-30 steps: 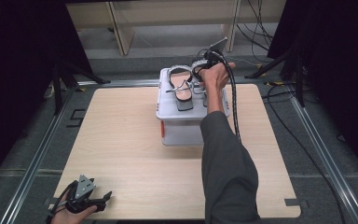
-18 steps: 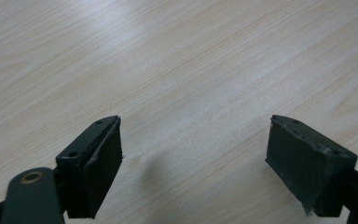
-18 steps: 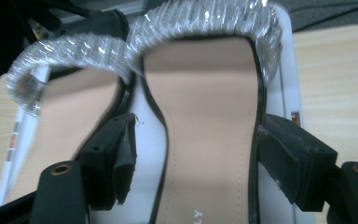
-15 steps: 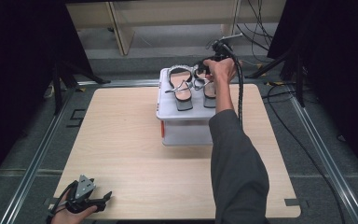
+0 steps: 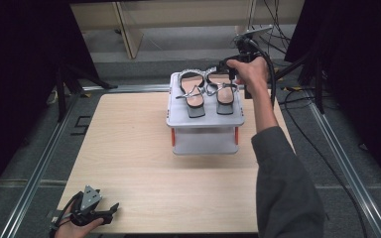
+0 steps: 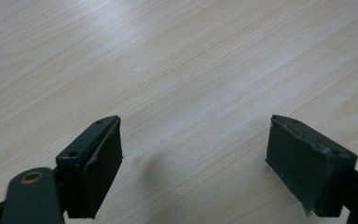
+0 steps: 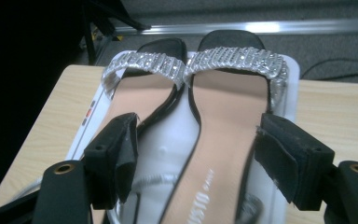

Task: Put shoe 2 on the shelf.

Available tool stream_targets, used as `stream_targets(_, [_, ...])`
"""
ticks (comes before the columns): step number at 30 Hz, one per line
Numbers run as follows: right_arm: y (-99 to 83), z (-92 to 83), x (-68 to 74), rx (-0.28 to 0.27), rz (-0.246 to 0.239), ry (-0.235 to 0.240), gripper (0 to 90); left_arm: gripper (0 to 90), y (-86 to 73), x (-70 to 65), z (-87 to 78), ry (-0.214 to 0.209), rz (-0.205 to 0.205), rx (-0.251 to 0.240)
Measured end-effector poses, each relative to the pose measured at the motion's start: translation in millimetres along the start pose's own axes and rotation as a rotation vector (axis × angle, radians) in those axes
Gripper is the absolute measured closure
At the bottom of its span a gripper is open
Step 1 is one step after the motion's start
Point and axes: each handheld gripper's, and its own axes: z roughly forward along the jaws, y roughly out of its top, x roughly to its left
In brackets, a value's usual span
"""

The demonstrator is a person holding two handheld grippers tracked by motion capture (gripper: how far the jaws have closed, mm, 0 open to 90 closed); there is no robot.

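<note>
The right gripper (image 7: 196, 158) has just been opening its jaws and now hangs released above two sandals (image 7: 223, 126) on a white box (image 5: 204, 119), one sandal lying below and between the jaws. The left gripper (image 6: 193, 163) rests spread wide on the table (image 6: 177, 60), nothing between its jaws

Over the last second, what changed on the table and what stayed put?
The right gripper lifted off the sandals and drew back toward the far right; its jaws have just been opening, with nothing clamped between them. The pair of sandals remains side by side on the white box. The left gripper stayed open at the near left corner of the table.
</note>
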Motion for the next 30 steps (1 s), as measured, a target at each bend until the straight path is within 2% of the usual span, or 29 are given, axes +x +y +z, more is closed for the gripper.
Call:
stream_targets(1, [-3.5, -3.5, -2.2, 0.001, -0.015, 0.014, 29.0, 17.9, 0.0, 0.5, 0.9, 0.014, 0.009, 0.006])
stream_targets(2, [-7.0, -6.7, -4.9, 0.000, -0.037, 0.026, 28.8, 17.9, 0.3, 0.8, 0.7, 0.008, 0.012, 0.014])
stream_targets(3, [-10.9, -8.6, -10.6, -0.027, -0.104, 0.033, 28.7, 17.9, 0.1, 0.4, 0.9, 0.011, 0.011, 0.014])
stream_targets(4, [-15.1, -12.2, -12.8, -0.033, -0.114, 0.048, 28.6, 17.9, 0.0, 0.4, 1.2, 0.010, 0.012, 0.013])
stream_targets(7, [-23.9, -18.4, -16.6, -0.029, -0.123, 0.063, 28.3, 17.9, 0.0, 0.5, 0.8, 0.009, 0.011, 0.013])
stream_targets(9, [-38.9, -25.4, -19.5, -0.053, -0.138, 0.086, 28.0, 17.9, -0.7, 0.8, 1.0, 0.012, 0.008, 0.007])
stream_targets(11, [-50.0, -30.3, -19.1, -0.032, -0.162, 0.095, 27.4, 17.9, -0.8, 1.2, 0.5, 0.010, 0.008, 0.010])
stream_targets(12, [-56.1, -31.2, -19.4, -0.045, -0.171, 0.116, 27.3, 17.9, -0.6, 0.7, 0.3, 0.004, 0.001, -0.003])
stream_targets(13, [-62.1, -34.8, -18.9, -0.027, -0.162, 0.121, 27.3, 17.9, -0.7, 1.1, 0.4, 0.013, 0.006, 0.008])
stream_targets(15, [-74.0, -37.6, -19.5, -0.024, -0.197, 0.120, 27.0, 17.9, -0.7, 1.3, 0.6, 0.008, 0.007, 0.007])
stream_targets(16, [-79.8, -38.9, -20.0, -0.021, -0.212, 0.111, 26.7, 17.9, -1.0, 1.2, 0.8, 0.018, 0.007, 0.012])
stream_targets(17, [-79.8, -38.9, -20.0, -0.021, -0.212, 0.111, 26.7, 17.9, -1.0, 1.2, 0.8, 0.018, 0.007, 0.012])
stream_targets(18, [-90.6, -41.3, -21.3, -0.018, -0.236, 0.111, 26.3, 17.9, -0.9, 1.4, 1.0, 0.020, 0.010, 0.014])
stream_targets(19, [-96.0, -43.8, -21.2, -0.010, -0.229, 0.116, 26.1, 17.9, -0.6, 1.5, 0.6, 0.016, 0.010, 0.016])
stream_targets(23, [-113.7, -48.8, -25.5, -0.022, -0.267, 0.120, 24.4, 17.9, -0.7, 1.0, 1.3, 0.020, 0.010, 0.011])
stream_targets(25, [-118.3, -50.6, -25.3, -0.016, -0.263, 0.121, 24.4, 17.9, -0.9, 0.9, 1.2, 0.021, 0.008, 0.012])
stream_targets(27, [-131.3, -52.3, -26.4, -0.022, -0.269, 0.128, 23.6, 17.9, -1.0, 1.3, 1.0, 0.023, 0.010, 0.015])
stream_targets(29, [-136.4, -52.7, -25.5, -0.027, -0.262, 0.140, 23.3, 17.9, -1.1, 1.5, 1.0, 0.023, 0.010, 0.014])
stream_targets(30, [-145.2, -55.3, -24.6, -0.023, -0.273, 0.155, 22.8, 17.9, -1.2, 1.5, 1.0, 0.023, 0.008, 0.013])
